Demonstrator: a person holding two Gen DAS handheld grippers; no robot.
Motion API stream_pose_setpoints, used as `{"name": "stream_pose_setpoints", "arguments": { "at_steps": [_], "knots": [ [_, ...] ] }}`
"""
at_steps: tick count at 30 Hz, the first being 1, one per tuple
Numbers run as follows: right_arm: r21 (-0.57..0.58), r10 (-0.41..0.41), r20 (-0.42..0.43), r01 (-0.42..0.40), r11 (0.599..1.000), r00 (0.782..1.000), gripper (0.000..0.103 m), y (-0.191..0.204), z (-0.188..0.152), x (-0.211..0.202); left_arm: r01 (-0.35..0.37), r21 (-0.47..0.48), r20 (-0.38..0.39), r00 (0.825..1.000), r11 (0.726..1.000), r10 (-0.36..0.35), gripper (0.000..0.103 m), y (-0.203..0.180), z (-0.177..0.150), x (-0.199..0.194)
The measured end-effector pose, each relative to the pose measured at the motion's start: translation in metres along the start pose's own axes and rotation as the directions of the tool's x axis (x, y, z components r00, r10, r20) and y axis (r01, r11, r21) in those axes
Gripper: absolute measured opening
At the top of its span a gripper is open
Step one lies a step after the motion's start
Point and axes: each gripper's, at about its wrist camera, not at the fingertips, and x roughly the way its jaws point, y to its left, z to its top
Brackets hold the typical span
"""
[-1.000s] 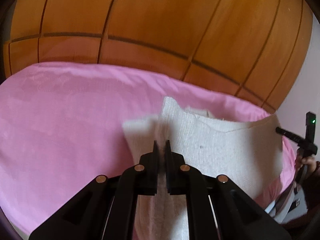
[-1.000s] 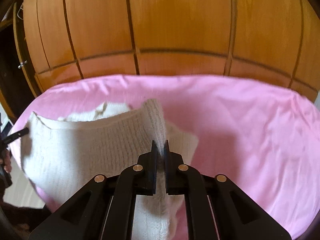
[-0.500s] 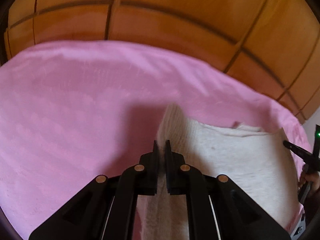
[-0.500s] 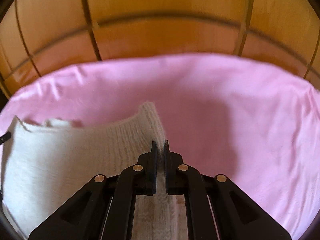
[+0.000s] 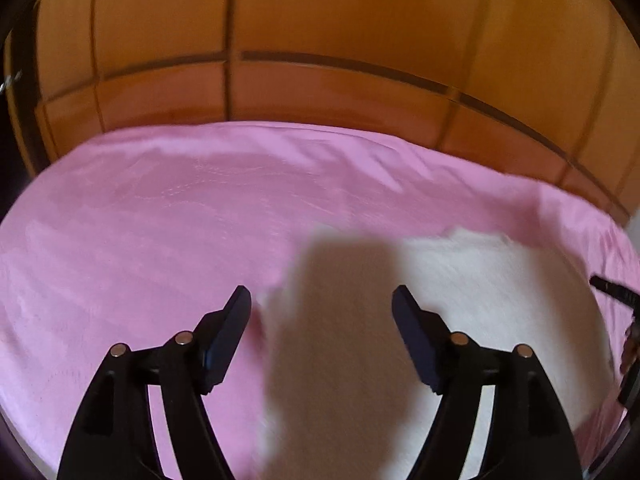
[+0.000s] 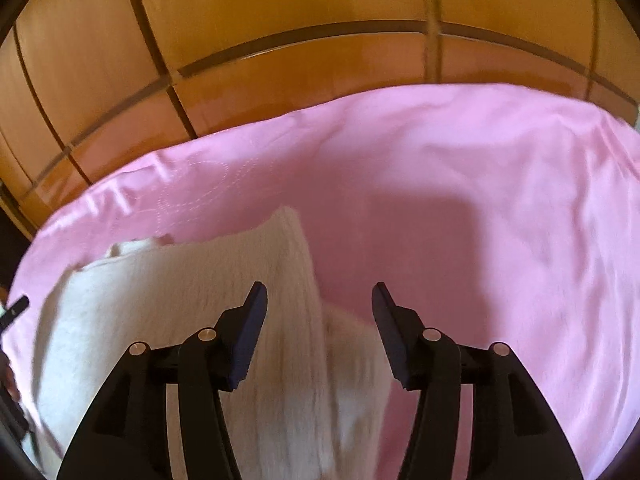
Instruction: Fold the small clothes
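- On the pink bed sheet [image 6: 460,168], in front of the wooden panelled wall [image 6: 280,20], lies the cream knit garment [image 6: 168,300].
- The left gripper [image 5: 322,300] has just been opening; its jaws stand wide over the garment's left edge and nothing is pinched between them.
- The right gripper [image 6: 320,300] has likewise just been opening and now stands half wide, with the garment's raised right fold between its pads but loose.
- The knit looks soft, light and limp; it should drape and crease readily, not slide.
- Judged from this, the best hold is at an outer corner or along a folded edge, pinching both layers together.
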Motion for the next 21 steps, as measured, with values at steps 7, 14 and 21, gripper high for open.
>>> {"name": "stream_pose_setpoints", "arguments": {
  "at_steps": [7, 14, 21],
  "knots": [
    [-0.049, 0.104, 0.013, -0.103, 0.993, 0.995, 0.066, 0.028, -0.046, -0.043, 0.026, 0.081, -0.027, 0.999, 0.996, -0.024, 0.076, -0.045, -0.038, -0.02],
    [-0.105, 0.166, -0.012, -0.167, 0.98, 0.986, 0.066, 0.062, -0.08, -0.06, 0.028, 0.109, -0.018, 0.999, 0.994, -0.026, 0.078, -0.056, -0.056, -0.039],
    [-0.066, 0.138, -0.075, -0.143, 0.987, 0.988, 0.068, 0.06, -0.096, -0.034, -0.012, 0.06, -0.012, 1.0, 0.998, 0.013, 0.08, -0.025, -0.063, -0.047]
  ]
}}
